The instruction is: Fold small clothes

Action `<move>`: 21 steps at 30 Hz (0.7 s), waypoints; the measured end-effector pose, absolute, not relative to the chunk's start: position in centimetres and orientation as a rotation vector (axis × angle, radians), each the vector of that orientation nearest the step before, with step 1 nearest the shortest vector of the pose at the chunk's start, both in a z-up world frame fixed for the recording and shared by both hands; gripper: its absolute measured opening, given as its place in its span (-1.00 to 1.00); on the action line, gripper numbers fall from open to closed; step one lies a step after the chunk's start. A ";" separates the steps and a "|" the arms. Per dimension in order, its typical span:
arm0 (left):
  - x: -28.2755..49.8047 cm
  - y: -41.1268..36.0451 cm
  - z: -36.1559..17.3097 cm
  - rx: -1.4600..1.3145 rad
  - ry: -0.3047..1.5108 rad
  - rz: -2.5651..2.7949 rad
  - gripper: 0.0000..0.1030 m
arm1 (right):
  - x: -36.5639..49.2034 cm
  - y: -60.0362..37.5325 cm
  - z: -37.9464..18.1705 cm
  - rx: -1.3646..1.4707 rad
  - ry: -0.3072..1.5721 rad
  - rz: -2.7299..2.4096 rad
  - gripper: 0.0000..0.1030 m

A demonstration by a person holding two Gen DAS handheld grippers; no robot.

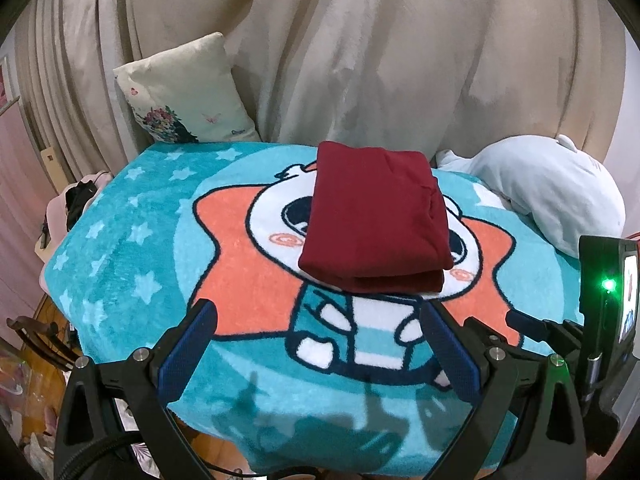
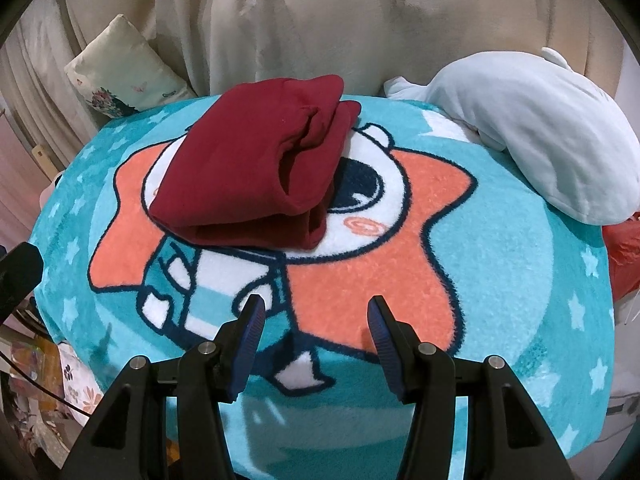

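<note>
Left wrist view showed your left gripper [image 1: 318, 320] tilted down over the fluffy turquoise blanket [image 1: 120, 248], its blue ribbed pads [image 1: 186, 354] wide apart and holding nothing. Your right gripper [image 2: 316, 312] pointed down more steeply, fingers also apart and empty. The dark red garment [image 1: 374, 216] lay folded in a thick soft rectangle at 12 o'clock from both grippers, not touched. A pale plush toy [image 2: 532, 128] rested at 2 o'clock, a printed cushion [image 1: 184, 92] at 10 o'clock. Both gripper bodies were cut off by the lower edge.
</note>
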State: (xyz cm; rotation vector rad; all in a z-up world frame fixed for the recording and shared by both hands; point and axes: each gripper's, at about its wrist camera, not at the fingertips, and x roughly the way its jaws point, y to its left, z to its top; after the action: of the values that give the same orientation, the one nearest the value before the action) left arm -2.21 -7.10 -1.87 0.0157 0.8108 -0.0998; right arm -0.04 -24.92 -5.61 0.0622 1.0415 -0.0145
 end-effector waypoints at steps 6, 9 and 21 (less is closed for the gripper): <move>-1.7 -7.8 -2.3 0.023 0.828 -0.109 0.97 | 0.1 -25.3 -5.8 0.065 1.046 -0.024 0.12; -1.5 -8.0 -2.5 0.025 0.837 -0.114 0.97 | 0.1 -25.6 -5.9 0.065 1.047 -0.029 0.12; -0.7 -8.2 -3.6 0.021 0.869 -0.136 0.96 | 0.3 -25.7 -6.5 0.049 1.060 -0.040 0.12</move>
State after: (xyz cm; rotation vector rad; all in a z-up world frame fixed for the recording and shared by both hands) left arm -0.72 -8.22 -3.55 0.0206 0.8693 -0.1357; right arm 0.32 -25.71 -6.46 0.0494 1.0604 -0.0403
